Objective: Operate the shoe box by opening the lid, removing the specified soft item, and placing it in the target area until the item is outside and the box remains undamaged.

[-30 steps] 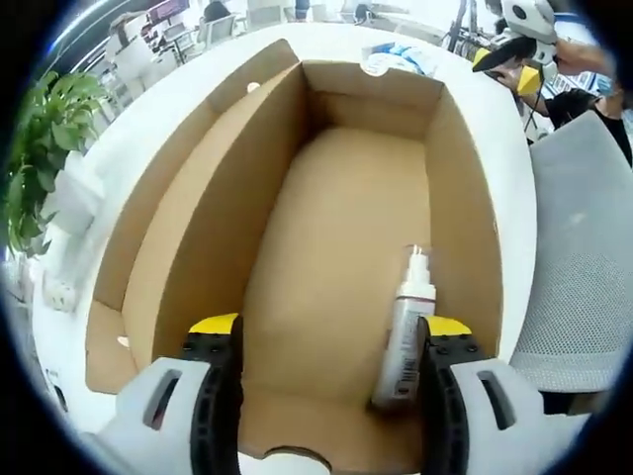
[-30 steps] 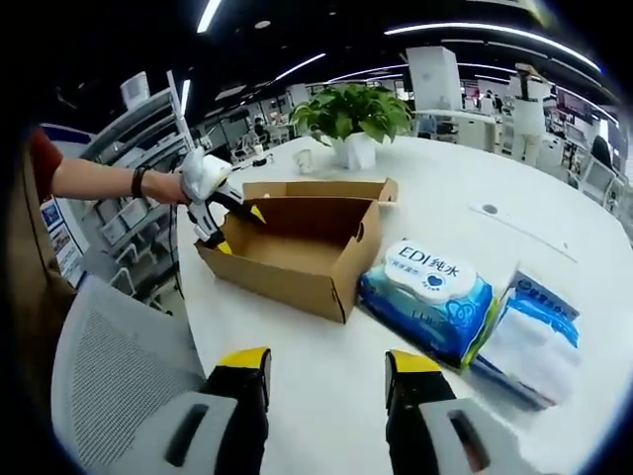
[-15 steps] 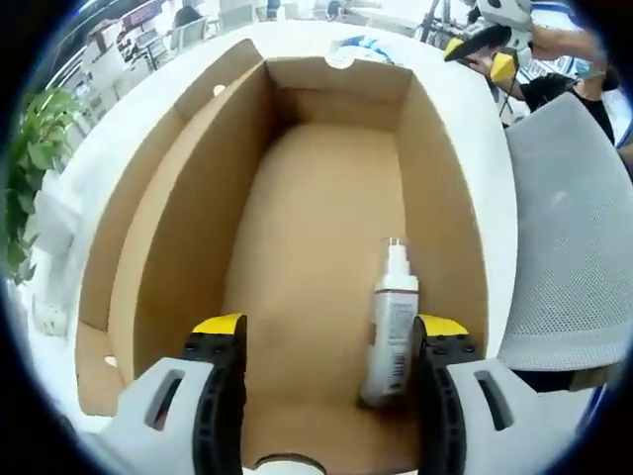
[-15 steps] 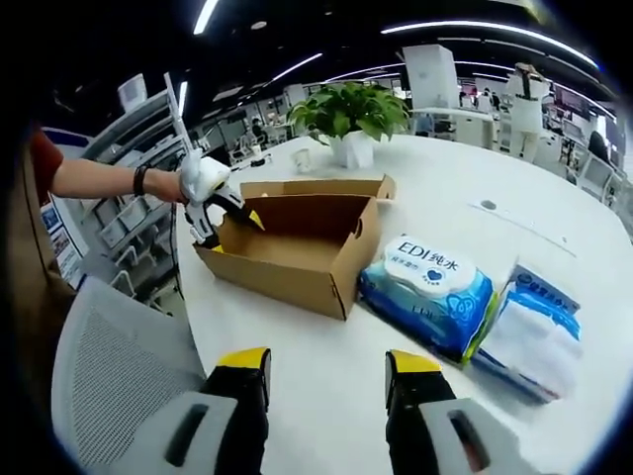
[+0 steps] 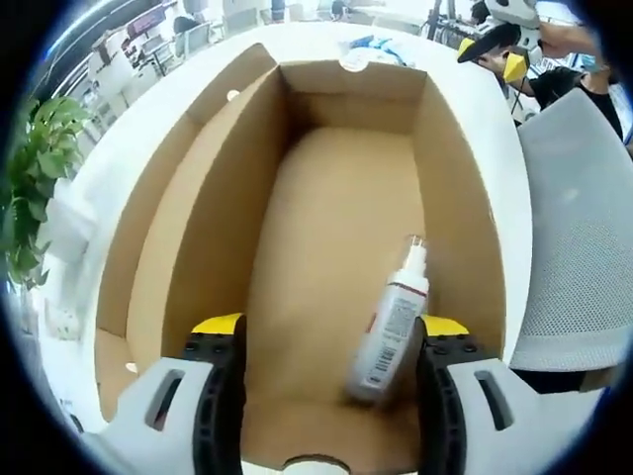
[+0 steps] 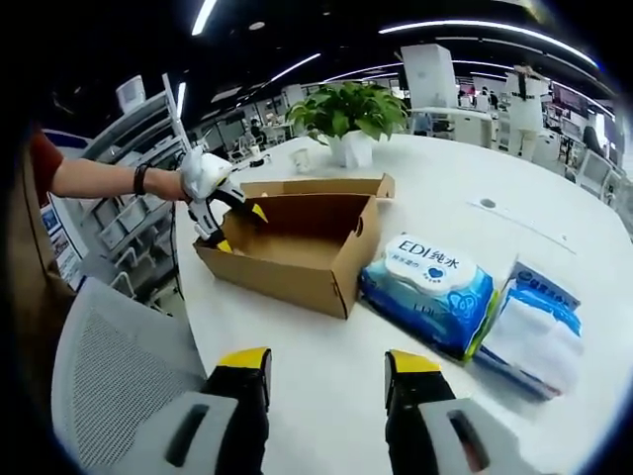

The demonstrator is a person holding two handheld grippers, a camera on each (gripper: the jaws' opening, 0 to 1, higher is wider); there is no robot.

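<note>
Already opened, the shoe box (image 5: 326, 247) sat on the desk (image 6: 435, 386), a spray bottle (image 5: 391, 322) lying inside beside the left gripper (image 5: 331, 341), fingers spread. The right gripper (image 6: 321, 371) hovered released, well apart. Closing off-centre could roll the bottle or scrape the cardboard wall.

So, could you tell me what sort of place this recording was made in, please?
Most likely an open-plan office. The cardboard box sits on a large white table with a potted plant, a grey mesh office chair stands beside it, and long ceiling strip lights run over further desks behind.
</note>
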